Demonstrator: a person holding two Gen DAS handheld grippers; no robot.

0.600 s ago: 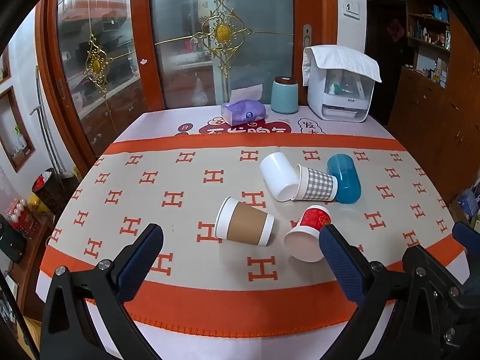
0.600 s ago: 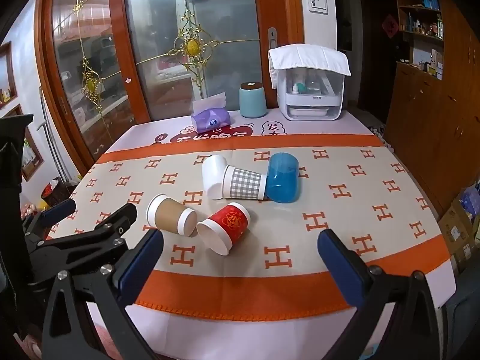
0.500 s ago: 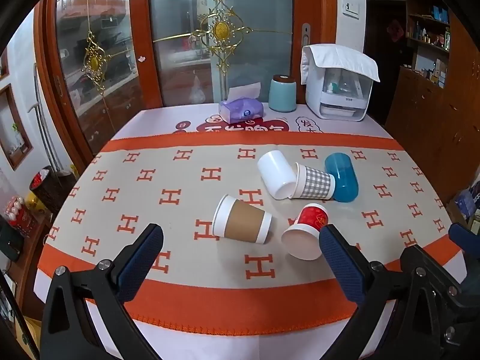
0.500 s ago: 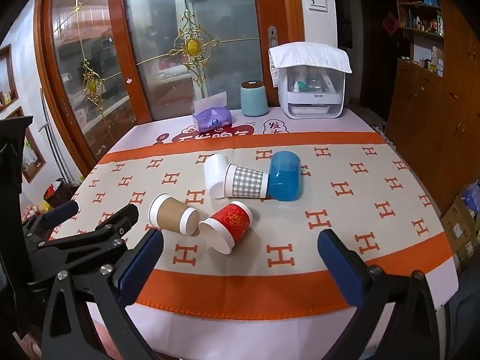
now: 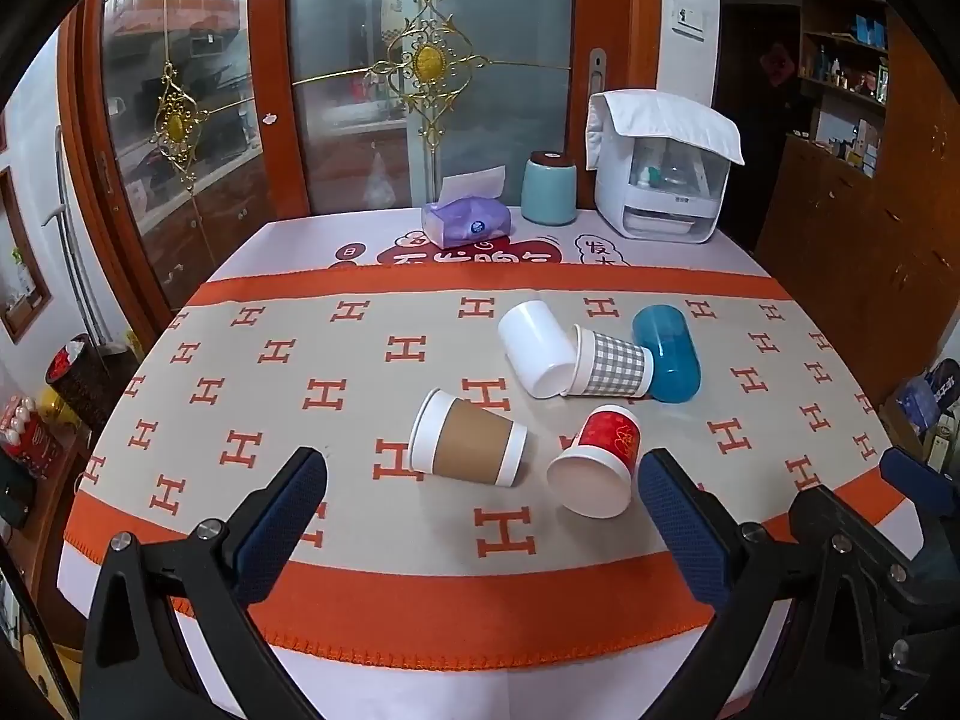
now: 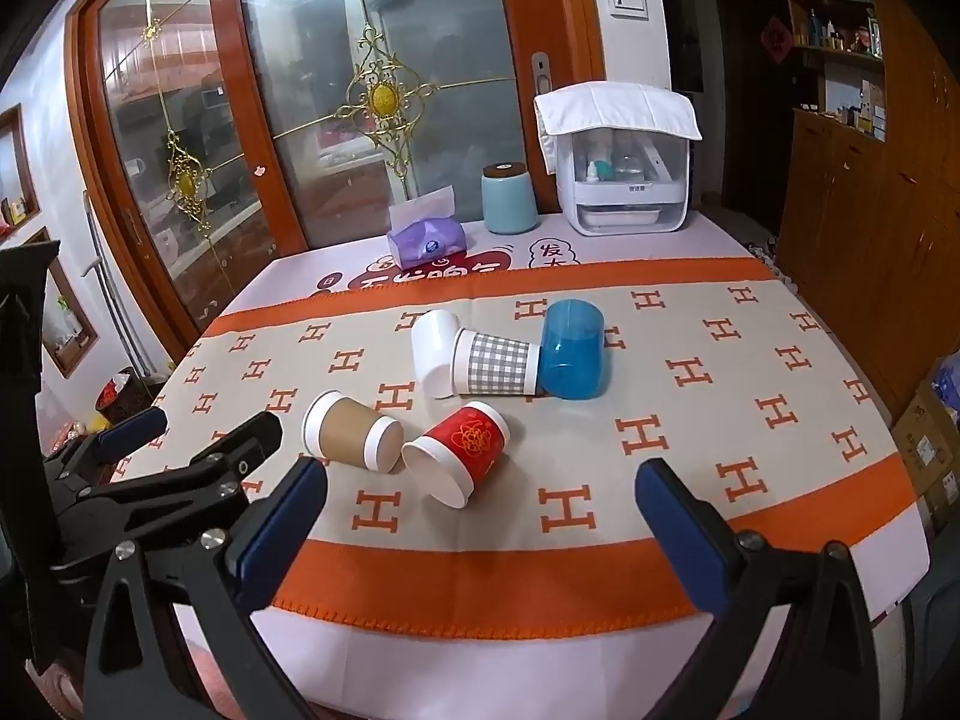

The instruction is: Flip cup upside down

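Surface (image 5: 180, 612) fills the middle of both views, spread with a beige cloth (image 5: 336, 360) printed with orange H marks and edged in orange bands. At its far edge, upper right of centre, stands a white appliance (image 5: 663, 180) with a white towel draped over its top; just left of it is a teal canister (image 5: 548, 187) with a dark lid, then a purple tissue pack (image 5: 467, 222). Left claw (image 5: 483, 498) fills the bottom of its own view, jaws spread wide and holding nothing, above the near orange band; it also shows at the lower left of the right wrist view. Right claw (image 6: 480, 507) is likewise wide apart and empty, low in its frame. Five cups lie on their sides around the centre of the cloth. A blue plastic cup (image 5: 666, 353), a grey checked paper cup (image 5: 612, 363) and a white cup (image 5: 536, 348) lie in a touching row, the checked one between the other two. Nearer the claws, a brown-sleeved paper cup (image 5: 471, 447) and a red paper cup (image 5: 600, 462) lie side by side, the red one's open mouth facing the camera.
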